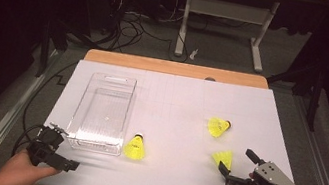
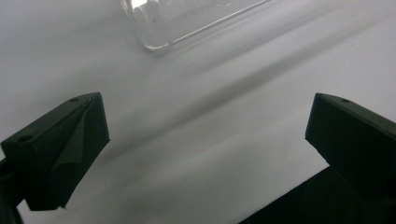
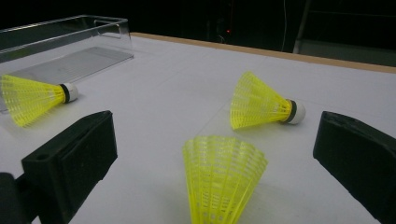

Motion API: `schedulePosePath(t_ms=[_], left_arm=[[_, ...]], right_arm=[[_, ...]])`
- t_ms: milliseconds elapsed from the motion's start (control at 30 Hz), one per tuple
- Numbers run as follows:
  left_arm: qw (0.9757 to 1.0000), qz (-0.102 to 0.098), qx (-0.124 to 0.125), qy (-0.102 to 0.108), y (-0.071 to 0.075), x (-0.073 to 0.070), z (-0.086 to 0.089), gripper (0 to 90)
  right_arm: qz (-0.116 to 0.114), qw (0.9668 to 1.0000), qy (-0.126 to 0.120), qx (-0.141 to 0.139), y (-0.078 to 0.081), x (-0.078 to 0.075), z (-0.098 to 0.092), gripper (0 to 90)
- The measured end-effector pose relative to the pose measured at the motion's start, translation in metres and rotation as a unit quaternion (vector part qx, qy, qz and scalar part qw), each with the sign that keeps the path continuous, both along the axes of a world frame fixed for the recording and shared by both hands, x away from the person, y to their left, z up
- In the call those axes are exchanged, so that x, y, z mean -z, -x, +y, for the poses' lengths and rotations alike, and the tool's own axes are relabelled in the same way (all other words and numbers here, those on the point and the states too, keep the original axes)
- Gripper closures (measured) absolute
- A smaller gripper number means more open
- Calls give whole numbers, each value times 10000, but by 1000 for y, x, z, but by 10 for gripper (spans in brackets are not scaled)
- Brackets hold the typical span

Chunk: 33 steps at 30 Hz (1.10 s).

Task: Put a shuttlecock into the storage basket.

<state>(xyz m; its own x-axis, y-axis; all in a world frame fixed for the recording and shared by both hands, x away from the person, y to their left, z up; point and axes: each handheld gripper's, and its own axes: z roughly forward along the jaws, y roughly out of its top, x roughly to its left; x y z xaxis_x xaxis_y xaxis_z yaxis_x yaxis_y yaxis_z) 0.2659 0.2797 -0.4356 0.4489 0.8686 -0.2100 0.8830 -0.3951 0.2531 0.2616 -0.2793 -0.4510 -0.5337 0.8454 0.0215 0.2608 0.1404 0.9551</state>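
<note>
Right gripper (image 1: 237,162) sits at the near right of the white bench (image 1: 167,184), fingers spread wide with nothing pinched. The nearest shuttlecock (image 1: 223,157) lies on its side just ahead of them. In the right gripper view it (image 3: 223,177) lies between the two fingers, skirt end toward the camera, not touched by either.

A second shuttlecock (image 1: 218,127) lies farther back on the right half of the bench, also on its side, white cork pointing right, apart from the nearest one. A third shuttlecock (image 1: 135,147) lies just beside the near right corner of the clear plastic bin (image 1: 92,145), outside it; touching or not cannot be told.

Left gripper (image 1: 53,147) is at the near left, close to the bin's near left corner. In the left gripper view its fingers (image 2: 65,149) are spread over bare bench, with a corner of the bin (image 2: 159,39) ahead.
</note>
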Motion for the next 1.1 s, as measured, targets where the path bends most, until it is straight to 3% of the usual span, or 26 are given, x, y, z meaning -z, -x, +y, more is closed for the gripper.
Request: schedulePosePath(t_ms=[200, 367, 500, 767, 867, 1100], left_arm=[[9991, 371, 137, -166, -4, -2, -4, 6], [9977, 534, 262, -317, -6, -4, -9, 6], [9967, 575, 353, -459, -7, -8, -14, 6], [9952, 632, 523, -526, -7, -13, -24, 7], [9955, 588, 606, -434, -5, -15, -31, 8], [9931, 638, 879, -445, -1, -16, -52, 8]], right_arm=[[11, 10000, -10, -7, 0, 0, 1, 4], [31, 10000, -13, -18, 0, 1, 0, 4], [33, 10000, -20, -7, 0, 1, 0, 4], [28, 10000, -21, 10, 1, 0, -1, 4], [30, 10000, -30, 18, 1, 0, -1, 4], [25, 10000, -26, 14, 1, 0, -1, 4]])
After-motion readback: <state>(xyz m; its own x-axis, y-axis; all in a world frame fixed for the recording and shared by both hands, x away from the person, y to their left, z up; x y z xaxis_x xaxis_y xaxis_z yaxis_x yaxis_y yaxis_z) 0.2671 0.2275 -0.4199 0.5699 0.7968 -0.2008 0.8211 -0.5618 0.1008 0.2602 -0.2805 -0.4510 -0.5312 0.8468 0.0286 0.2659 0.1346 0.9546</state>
